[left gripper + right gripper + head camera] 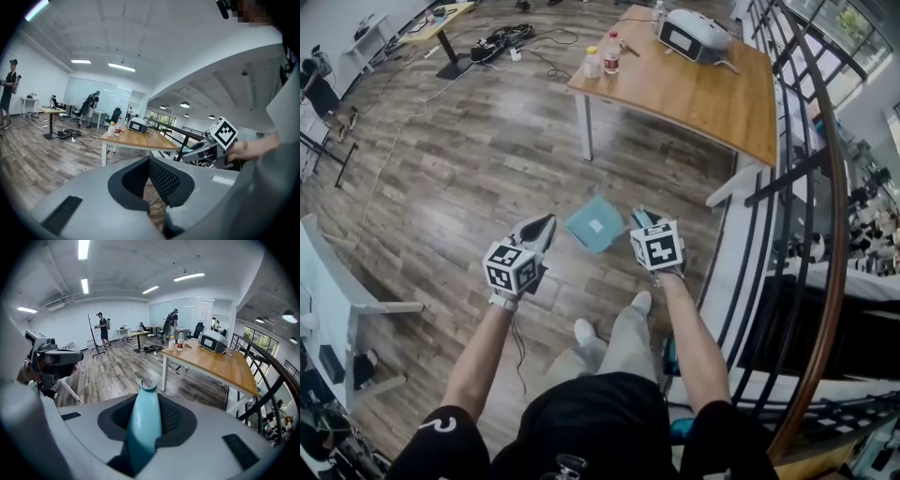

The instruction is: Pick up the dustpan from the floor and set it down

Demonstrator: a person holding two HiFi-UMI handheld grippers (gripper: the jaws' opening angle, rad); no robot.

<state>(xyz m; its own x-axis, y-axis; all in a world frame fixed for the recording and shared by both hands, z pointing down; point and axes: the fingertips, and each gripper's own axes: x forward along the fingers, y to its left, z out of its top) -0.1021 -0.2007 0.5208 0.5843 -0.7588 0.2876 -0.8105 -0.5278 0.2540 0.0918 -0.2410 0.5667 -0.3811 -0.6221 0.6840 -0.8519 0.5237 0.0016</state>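
Since the dustpan (595, 225) looks like light, stiff, smooth plastic, only a modest squeeze is judged necessary, best applied at the handle (143, 420). That handle is clamped by the right gripper (642, 220), the dustpan being held low over the floor (487, 159); the left gripper (544, 225) is closed and empty.

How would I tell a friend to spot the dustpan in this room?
Start at the big wooden table, then come down to the plank floor ahead of the person's shoes. There a flat, square dustpan shows between the two grippers, its handle clamped in the right gripper. Its teal colour and pale centre patch set it apart from the grey grippers beside it.
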